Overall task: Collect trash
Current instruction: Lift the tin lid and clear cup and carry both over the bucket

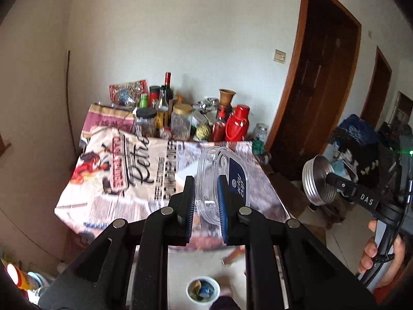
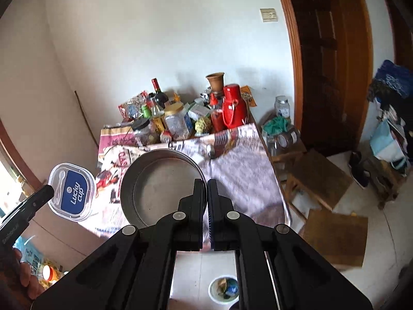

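The left tool [image 1: 205, 196] is clamped on a clear plastic Lucky Cup lid [image 1: 224, 180], held edge-on above the near part of the newspaper-covered bench [image 1: 108, 180]; the right tool [image 2: 207, 201] is pinched tight on the rim of a metal tin lid [image 2: 160, 188]; a white trash cup [image 2: 223, 289] stands on the floor below.

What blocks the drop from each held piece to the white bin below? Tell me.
Nothing visible does. The left gripper holds the clear lid and the right gripper the metal tin above the white bin on the floor, open air between.
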